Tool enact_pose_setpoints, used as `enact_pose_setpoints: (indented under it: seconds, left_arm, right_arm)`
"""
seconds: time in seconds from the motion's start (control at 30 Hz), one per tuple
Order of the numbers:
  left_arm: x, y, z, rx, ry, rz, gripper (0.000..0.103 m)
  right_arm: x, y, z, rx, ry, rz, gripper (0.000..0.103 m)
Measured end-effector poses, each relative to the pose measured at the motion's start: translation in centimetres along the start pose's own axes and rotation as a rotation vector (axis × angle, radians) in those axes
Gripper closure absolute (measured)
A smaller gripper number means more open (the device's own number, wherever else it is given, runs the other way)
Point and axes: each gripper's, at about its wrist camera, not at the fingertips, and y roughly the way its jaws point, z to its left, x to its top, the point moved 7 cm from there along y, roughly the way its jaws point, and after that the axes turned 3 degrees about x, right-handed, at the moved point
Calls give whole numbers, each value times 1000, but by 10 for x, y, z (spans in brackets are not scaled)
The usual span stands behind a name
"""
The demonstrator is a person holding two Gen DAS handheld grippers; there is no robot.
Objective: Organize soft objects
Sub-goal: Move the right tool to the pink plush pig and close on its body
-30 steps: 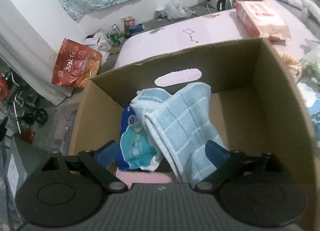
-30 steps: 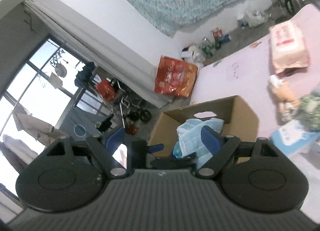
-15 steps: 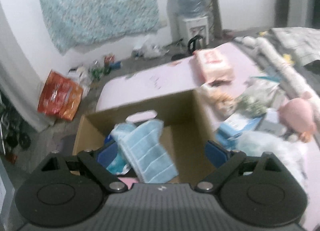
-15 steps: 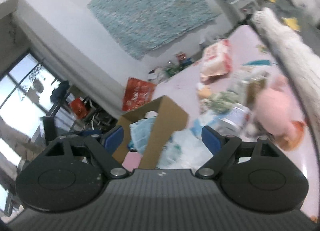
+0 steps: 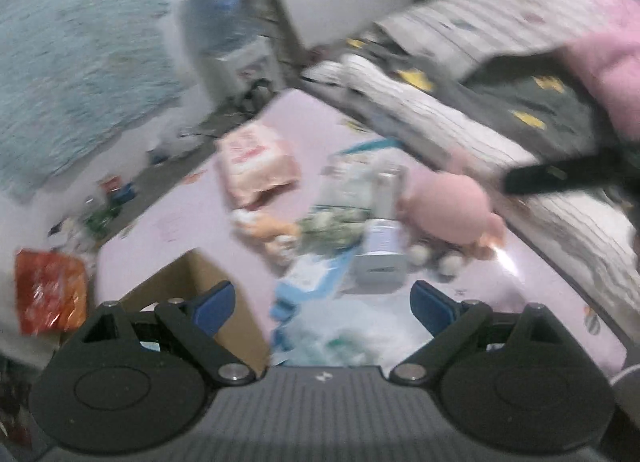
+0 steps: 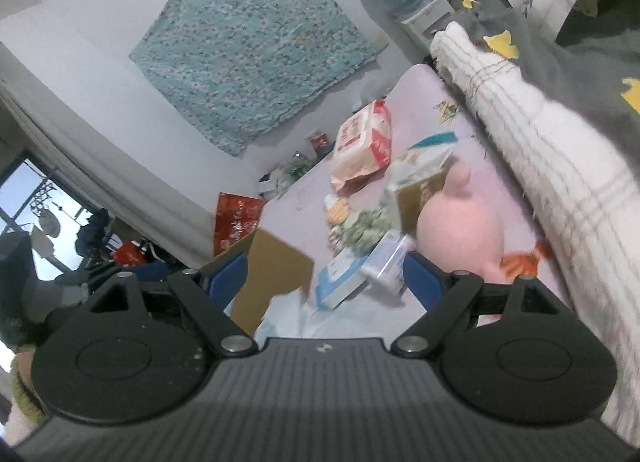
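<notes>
My left gripper (image 5: pixel 322 308) is open and empty above the pink bed, just right of the cardboard box (image 5: pixel 208 286). A pale blue-white soft bundle (image 5: pixel 352 328) lies right below it. A pink plush toy (image 5: pixel 452 202) sits further ahead to the right. My right gripper (image 6: pixel 326 278) is open and empty, near the box's corner (image 6: pixel 272 274). The pink plush (image 6: pixel 460 226) lies ahead to its right, with a blue-white packet (image 6: pixel 340 280) and a white pack (image 6: pixel 390 262) between the fingers' line of sight.
A pink-red tissue pack (image 5: pixel 256 158) (image 6: pixel 362 146), a small orange plush (image 5: pixel 272 230) and a green-white bundle (image 6: pixel 364 226) lie on the bed. Striped and grey bedding (image 6: pixel 560 150) is heaped along the right. An orange bag (image 5: pixel 48 290) stands on the floor at left.
Both grippers have swung right, away from over the box toward the pile of things on the bed. The box has slid to the lower left of both views. Both stay open.
</notes>
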Motion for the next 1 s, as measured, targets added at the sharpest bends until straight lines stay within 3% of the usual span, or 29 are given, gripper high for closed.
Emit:
enact_pose_setpoints:
  seconds: [0.1,0.2,0.33,0.4,0.57,0.67,0.83,1.0]
  left_arm:
    - [12,30,-25,-60,46,55,10]
    - [18,57,-42,-98,68,111,18]
    - [25,89,-52,-119,82,164,27]
    - [28,104,-56,-123,87,185,30]
    - [28,134,-59,-116,89,230,33]
    - [27,144,-55,-104,72,246,40]
    - [30,141,-47,-87,66,219,40]
    - [30,140,-45,-83,55,222,41]
  right_arm:
    - [21,25,-15,-43,-12,26,18]
    - [41,54,-32,-90,-28,64,18]
    - [57,91,-52,-125,-37,141,18]
    - [62,109,-56,-122,-56,179,13]
    - [69,142,-56,-137,-124,247,9]
    - [72,153,-53,-161,-175,261,9]
    - [78,159,-48,-145,-215,264,9]
    - [71,167,-51,-197,-269,306,9]
